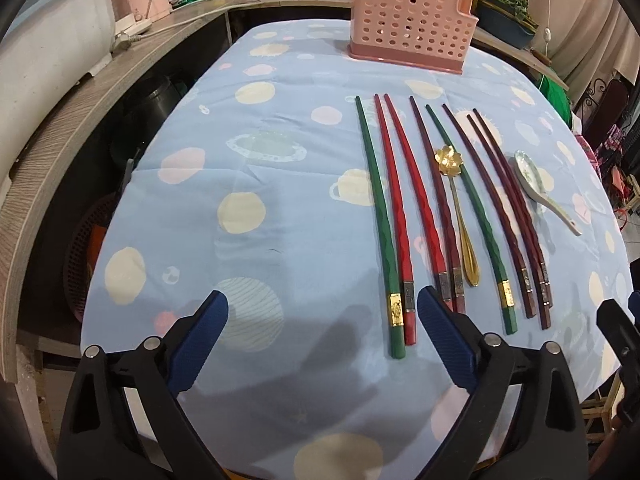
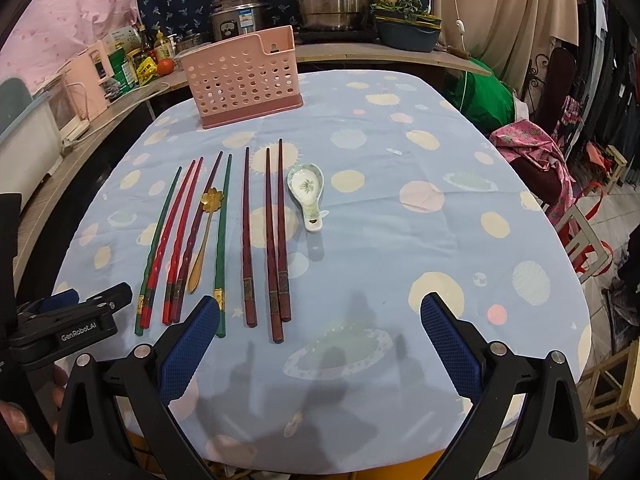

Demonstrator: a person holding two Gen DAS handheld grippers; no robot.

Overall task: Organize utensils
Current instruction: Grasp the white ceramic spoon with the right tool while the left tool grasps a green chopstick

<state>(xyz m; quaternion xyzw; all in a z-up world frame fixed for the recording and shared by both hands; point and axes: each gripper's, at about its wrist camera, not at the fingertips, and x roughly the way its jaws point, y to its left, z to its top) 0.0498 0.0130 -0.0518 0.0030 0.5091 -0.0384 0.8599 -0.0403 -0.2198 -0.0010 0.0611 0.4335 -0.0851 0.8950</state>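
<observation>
The left claw (image 1: 322, 306) gapes wide over the bench's (image 1: 280, 200) spotted blue cloth, holding nothing. Right of it, faceted green, red and dark-brown chopsticks (image 1: 404, 216) lie side by side, thin tips far, banded butts near. A gold flower-bowled spoon (image 1: 460, 208) lies among them; a ceramic spoon (image 1: 538, 182) follows. The right claw (image 2: 320, 312) stands apart, empty. A pink perforated holder (image 1: 408, 28) stands upright at the far edge.

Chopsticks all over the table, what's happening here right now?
A person holds tongs in each hand over the table; the left tongs and right tongs are both open and empty. Eight chopsticks, a gold spoon and a ceramic spoon lie in a row on the cloth. The pink holder stands behind them. Nothing has been picked up yet.
</observation>
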